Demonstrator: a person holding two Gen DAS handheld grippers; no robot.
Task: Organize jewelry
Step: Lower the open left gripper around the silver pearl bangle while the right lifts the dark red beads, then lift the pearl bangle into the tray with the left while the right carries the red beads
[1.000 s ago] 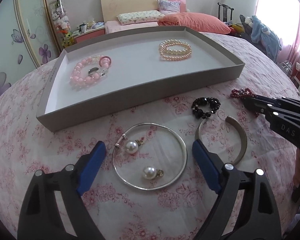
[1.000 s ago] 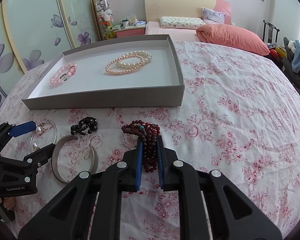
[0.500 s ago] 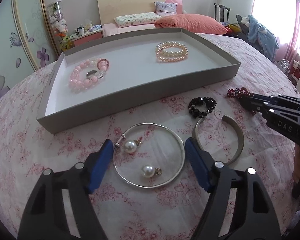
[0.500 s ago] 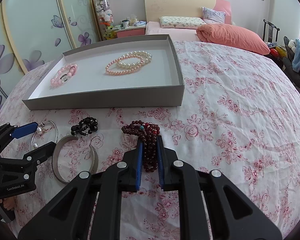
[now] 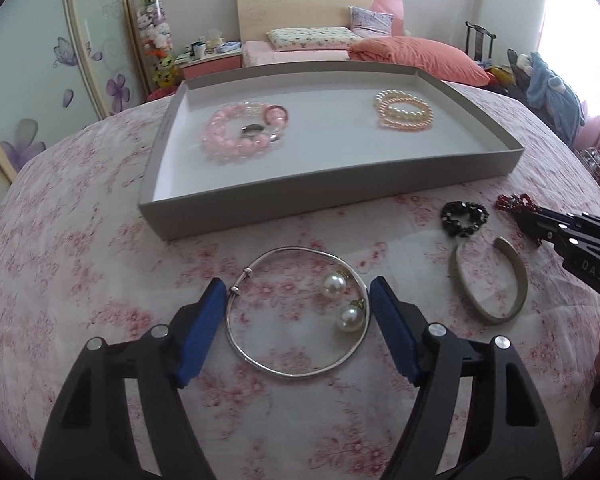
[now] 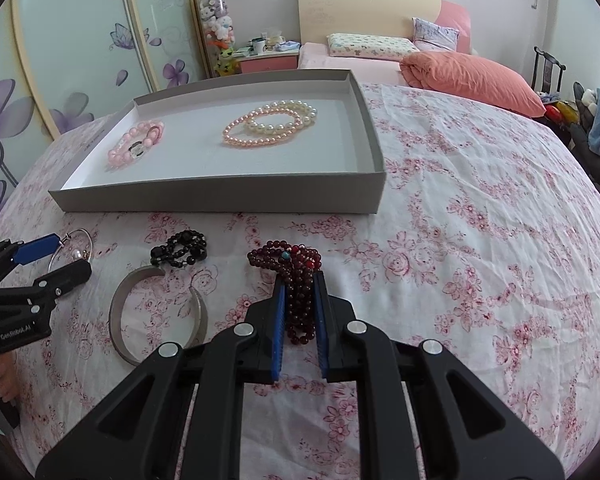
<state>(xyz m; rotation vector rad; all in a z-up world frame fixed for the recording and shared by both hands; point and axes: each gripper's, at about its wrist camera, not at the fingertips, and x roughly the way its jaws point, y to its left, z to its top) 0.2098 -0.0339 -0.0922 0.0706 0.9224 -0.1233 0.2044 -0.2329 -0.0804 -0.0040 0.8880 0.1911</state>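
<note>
while thin silver bangle (image 5: 296, 316) with two pearls (image 5: 342, 300) lies flat on floral cloth (image 5: 80, 264) just before grey tray (image 5: 340, 184), left gripper (image 5: 296, 320) straddles it, pads apart, hoop between them, no firm clamp visible. right gripper (image 6: 298, 312) clamped on dark red bead bracelet (image 6: 296, 276), resting on cloth. pink bead bracelet (image 5: 240, 136) and pearl strands (image 5: 404, 110) already in tray; black bead bracelet (image 5: 464, 218) and flat cuff (image 5: 488, 280) outstanding. judged step: pickup of bangle. next move calls for closing pads on hoop rim, lift, carry over tray wall.
</note>
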